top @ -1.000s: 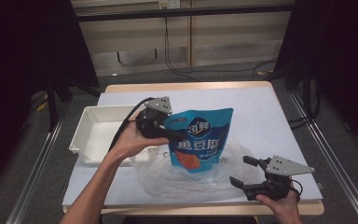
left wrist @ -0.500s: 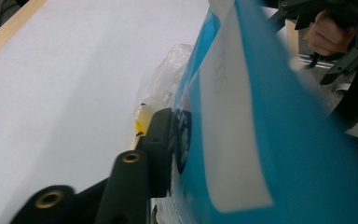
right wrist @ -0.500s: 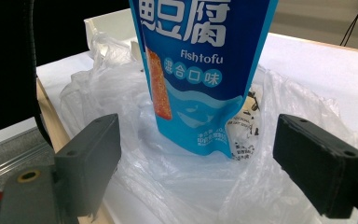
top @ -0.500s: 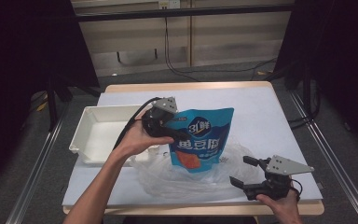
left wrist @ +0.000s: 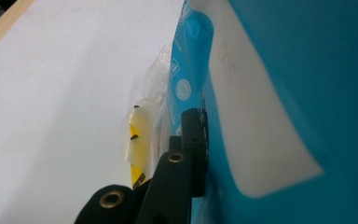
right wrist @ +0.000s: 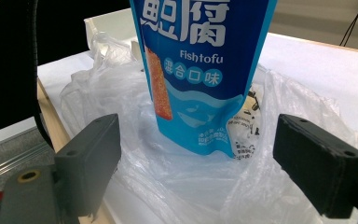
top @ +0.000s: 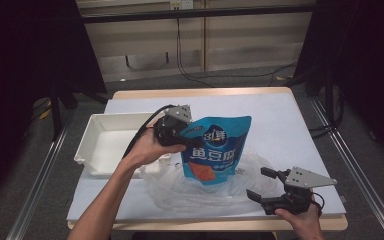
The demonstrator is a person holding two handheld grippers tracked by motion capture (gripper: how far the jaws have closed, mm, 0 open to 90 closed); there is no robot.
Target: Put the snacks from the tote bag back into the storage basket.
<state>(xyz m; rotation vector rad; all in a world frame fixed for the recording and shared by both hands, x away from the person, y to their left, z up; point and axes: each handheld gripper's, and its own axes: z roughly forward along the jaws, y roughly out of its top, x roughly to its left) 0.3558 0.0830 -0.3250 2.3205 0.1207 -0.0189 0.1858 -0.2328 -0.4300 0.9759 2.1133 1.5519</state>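
Observation:
A blue Fishtofu snack pouch (top: 215,150) hangs upright over a crumpled clear plastic bag (top: 200,192) on the white table. My left gripper (top: 180,131) is shut on the pouch's upper left edge; up close its black jaws pinch the blue pouch (left wrist: 270,93). The pouch's bottom (right wrist: 205,70) dips into the clear bag (right wrist: 177,186). Near the table's front right edge, my right gripper (top: 259,184) stands open, nothing between its pads (right wrist: 91,158), facing the bag. A yellow item (left wrist: 137,144) lies inside the bag beside the pouch.
A white rectangular tray (top: 97,150) sits at the left of the table, close behind the left hand. The table's wooden rim (top: 200,93) runs along the far side, with bare white tabletop (top: 275,120) to the right of the pouch.
The left gripper and the pouch have shifted slightly to the right. The right gripper has stayed where it was, open.

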